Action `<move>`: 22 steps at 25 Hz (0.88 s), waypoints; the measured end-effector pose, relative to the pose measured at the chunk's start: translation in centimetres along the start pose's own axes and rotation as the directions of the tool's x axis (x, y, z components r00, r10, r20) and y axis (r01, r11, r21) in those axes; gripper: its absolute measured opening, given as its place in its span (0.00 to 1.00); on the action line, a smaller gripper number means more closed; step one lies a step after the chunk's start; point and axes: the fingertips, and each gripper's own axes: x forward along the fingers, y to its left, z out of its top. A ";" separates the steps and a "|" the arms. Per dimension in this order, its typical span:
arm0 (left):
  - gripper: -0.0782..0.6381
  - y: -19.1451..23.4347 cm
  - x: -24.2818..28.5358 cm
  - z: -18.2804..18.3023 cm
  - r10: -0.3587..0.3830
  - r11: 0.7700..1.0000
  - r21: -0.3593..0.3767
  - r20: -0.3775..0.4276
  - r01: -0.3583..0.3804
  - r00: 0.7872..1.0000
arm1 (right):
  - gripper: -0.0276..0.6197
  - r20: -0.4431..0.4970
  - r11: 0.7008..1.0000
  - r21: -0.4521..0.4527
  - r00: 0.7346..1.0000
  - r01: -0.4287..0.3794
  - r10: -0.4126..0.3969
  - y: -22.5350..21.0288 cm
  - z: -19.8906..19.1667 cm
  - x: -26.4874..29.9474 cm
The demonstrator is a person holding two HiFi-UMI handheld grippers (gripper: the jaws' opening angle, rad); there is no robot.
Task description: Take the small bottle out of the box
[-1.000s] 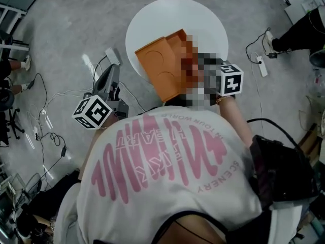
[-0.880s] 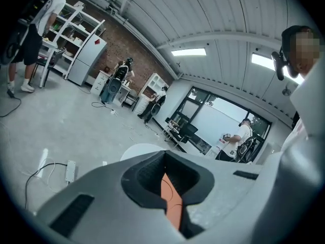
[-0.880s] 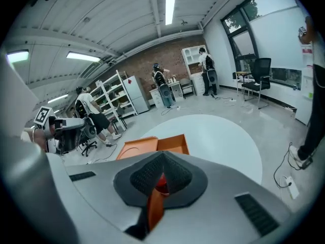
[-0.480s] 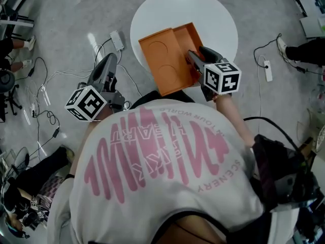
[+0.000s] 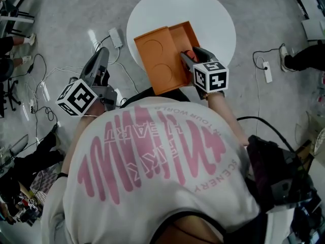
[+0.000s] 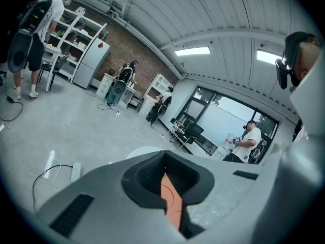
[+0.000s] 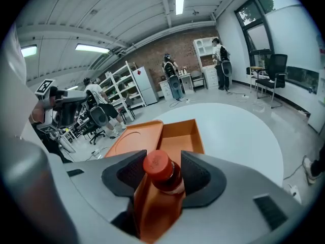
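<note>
Orange-brown small bottle [image 7: 155, 197] with red cap [image 7: 156, 164], right between the fingers [image 7: 200, 179] of the right gripper [image 7: 163, 174], cap end pointing away from the camera. Fingers spread wide on both sides of the neck, not pressing: dark gap at one pad, other pad just beside the collar. Just been opening, with the bottle in between. From the head view: right gripper [image 5: 189, 56] over the near end of the deeper half of the orange box [image 5: 162, 60], red cap just at the fingertips, bottle still inside the box outline. Contact with the box bottom: cannot tell. Box open on the round white desk [image 5: 203, 9], flat half with two round marks lying to the left.

Left gripper [image 6: 165, 174] with fingers together, only a thin slit with a strip of orange behind it, nothing held. In the head view, left gripper [image 5: 100, 60] off the desk, above the floor [image 5: 51, 39] with cables [image 5: 45, 93], well apart from the box.

Against one second ago: right gripper shifted a little to the left in the picture, more over the box, and slightly lower. Left gripper beside the desk as before.
</note>
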 end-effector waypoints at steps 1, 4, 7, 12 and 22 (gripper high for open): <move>0.12 0.0 0.1 0.1 0.001 1.000 0.003 0.000 -0.001 1.000 | 0.35 0.000 1.000 -0.001 1.000 0.000 0.000 0.0 0.0 0.1; 0.12 0.1 0.2 0.3 0.001 1.000 0.007 -0.006 -0.001 1.000 | 0.34 0.004 1.000 0.001 1.000 0.001 -0.001 0.1 0.2 0.1; 0.12 0.0 0.5 0.2 -0.006 1.000 0.007 -0.015 0.006 1.000 | 0.34 0.009 1.000 0.009 1.000 0.004 -0.004 0.2 0.3 0.2; 0.12 0.1 1.0 -0.4 -0.035 0.999 0.016 -0.025 0.036 0.999 | 0.33 -0.016 0.999 0.001 0.999 0.033 -0.033 0.6 -0.3 0.7; 0.12 0.4 0.5 -0.9 -0.068 0.998 0.013 -0.018 0.069 0.997 | 0.33 0.019 0.999 -0.003 0.999 0.047 -0.047 1.2 -0.9 0.2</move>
